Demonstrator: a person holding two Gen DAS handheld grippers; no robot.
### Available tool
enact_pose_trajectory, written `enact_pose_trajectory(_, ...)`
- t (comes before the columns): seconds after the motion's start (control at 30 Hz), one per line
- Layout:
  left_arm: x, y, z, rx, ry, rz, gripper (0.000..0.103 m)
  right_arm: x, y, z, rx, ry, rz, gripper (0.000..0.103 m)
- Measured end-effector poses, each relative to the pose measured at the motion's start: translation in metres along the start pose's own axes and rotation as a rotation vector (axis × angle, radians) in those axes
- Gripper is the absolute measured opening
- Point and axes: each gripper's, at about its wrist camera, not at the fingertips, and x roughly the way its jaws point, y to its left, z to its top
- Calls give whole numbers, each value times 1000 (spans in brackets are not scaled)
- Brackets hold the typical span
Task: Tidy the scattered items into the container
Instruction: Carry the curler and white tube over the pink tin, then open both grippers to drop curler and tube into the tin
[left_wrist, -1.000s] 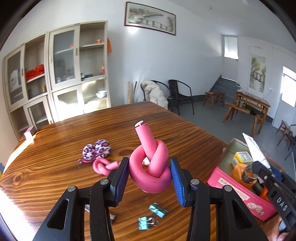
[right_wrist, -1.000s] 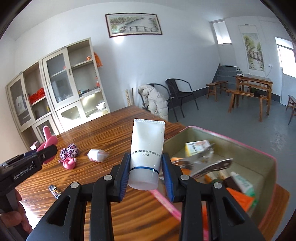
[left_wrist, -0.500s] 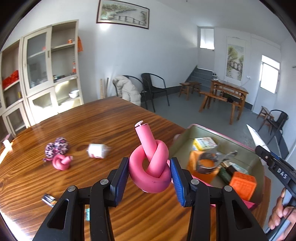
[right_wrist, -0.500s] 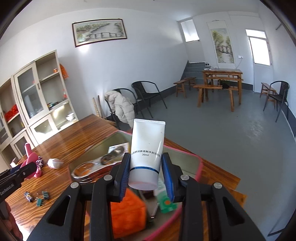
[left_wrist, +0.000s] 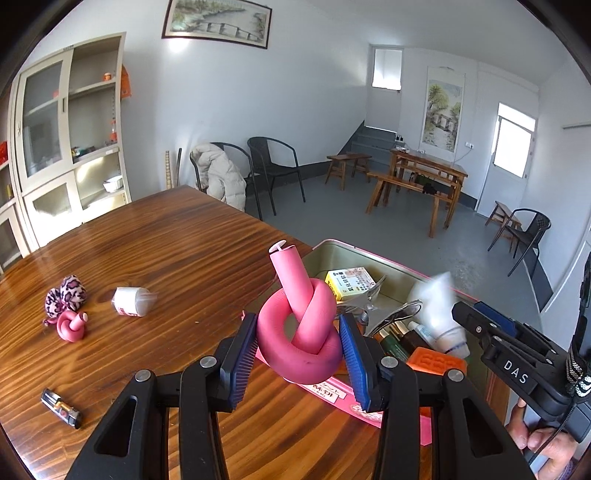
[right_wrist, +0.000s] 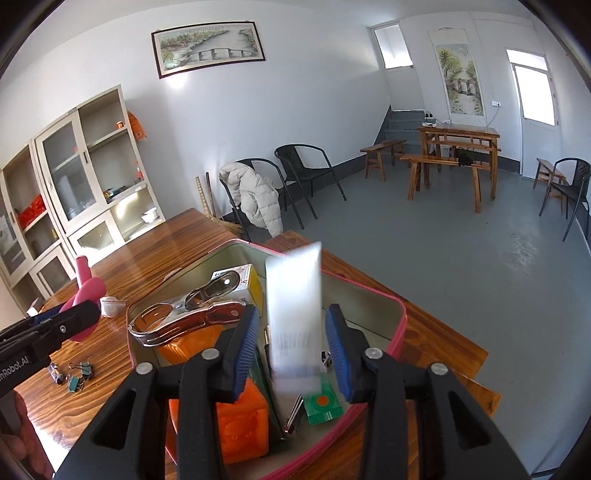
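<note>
The right gripper (right_wrist: 291, 341) hangs over the pink tin (right_wrist: 400, 325), and its jaws have just been opening. The white tube (right_wrist: 293, 314) is between the blue pads but looks blurry and loose, with a gap on each side, so it seems to be dropping into the tin. Below the gripper the tin already holds a metal clamp (right_wrist: 184, 317), a yellow box (right_wrist: 249, 286), an orange block (right_wrist: 240, 424) and a small green packet (right_wrist: 325, 404).

The left gripper (left_wrist: 297, 356) pinches the pink foam knot (left_wrist: 299, 332) between its blue pads. The knot sits just over the near rim of the tin (left_wrist: 325, 391), not inside it. The tin is ahead of this gripper and to its right.

So the step in hand is putting things into the tin. The right side is letting the tube go. The left side looks ready to follow.

Next, the left gripper likely needs to go a bit forward so the knot is over the open part of the tin, then spread its pads. The right gripper should pull back first so the two do not bump.

More things wait on the tabletop (left_wrist: 166, 258), to the left of the left gripper: a spotted fuzzy ball (left_wrist: 66, 295), a small pink knot (left_wrist: 70, 326), a white cap (left_wrist: 131, 301) and a small dark stick (left_wrist: 61, 408). Green clips (right_wrist: 79, 374) lie there too.
</note>
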Motion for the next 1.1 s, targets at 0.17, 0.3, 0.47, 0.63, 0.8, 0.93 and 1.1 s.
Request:
enact_pose_trajectory(0.17, 11, -6, 3, -4, 17, -28, 46, -5, -3, 1, 10, -18, 7, 58)
enact_pose_trajectory(0.3, 25, -11, 4, -3, 41, -51, 46, -6, -9, -1, 31, -16, 8, 62)
enact_pose_trajectory(0.47, 45, -18, 7, -23, 75, -92, 46, -8, -19, -1, 61, -17, 1, 63)
enact_pose_trajectory(0.63, 53, -30, 11, -2, 75, -99, 46, -8, -25, 1, 77, -20, -6, 63)
enact_pose_trajectory(0.8, 47, -43, 14, 33, 74, -173, 46, -6, -29, 3, 98, -19, -18, 63)
enact_pose_trajectory(0.93, 45, -48, 14, 11, 110, -266, 47, -6, -33, 3, 115, -23, -28, 63)
enact_pose_trajectory(1.1, 49, -45, 14, -31, 141, -315, 50, -8, -34, 6, 123, -31, -41, 63)
